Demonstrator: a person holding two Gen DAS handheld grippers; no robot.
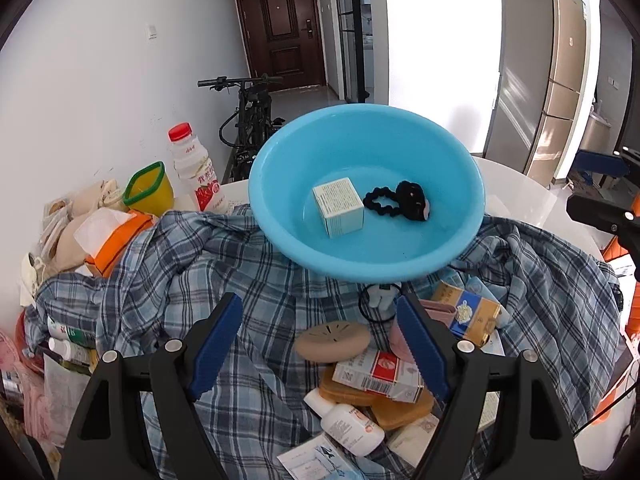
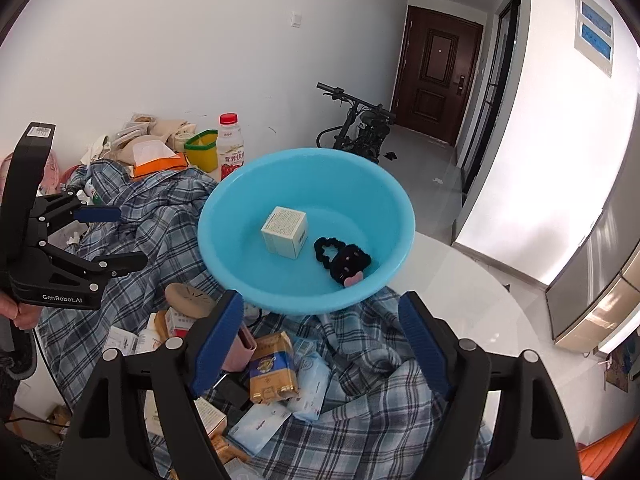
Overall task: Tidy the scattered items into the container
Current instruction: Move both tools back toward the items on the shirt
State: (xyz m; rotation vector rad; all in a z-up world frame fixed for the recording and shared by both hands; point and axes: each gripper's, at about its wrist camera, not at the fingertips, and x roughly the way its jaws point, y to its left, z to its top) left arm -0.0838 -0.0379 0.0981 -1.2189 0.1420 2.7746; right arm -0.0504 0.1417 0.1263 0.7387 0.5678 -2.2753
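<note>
Left wrist view is showing me both claws, left gripper (image 1: 320, 340) and right gripper (image 2: 320, 340), hanging released and empty over a plaid shirt (image 1: 260, 280) covering the white round table (image 2: 460, 280), the blue basin (image 1: 360, 152) sitting beyond, a brown door (image 1: 284, 28) far down the hallway.

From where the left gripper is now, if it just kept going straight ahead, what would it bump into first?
Probably the plaid shirt spread over the table, just short of the blue basin. The left gripper is open and empty, and the round tan disc lies slightly right of centre. Depth is hard to judge here.
</note>
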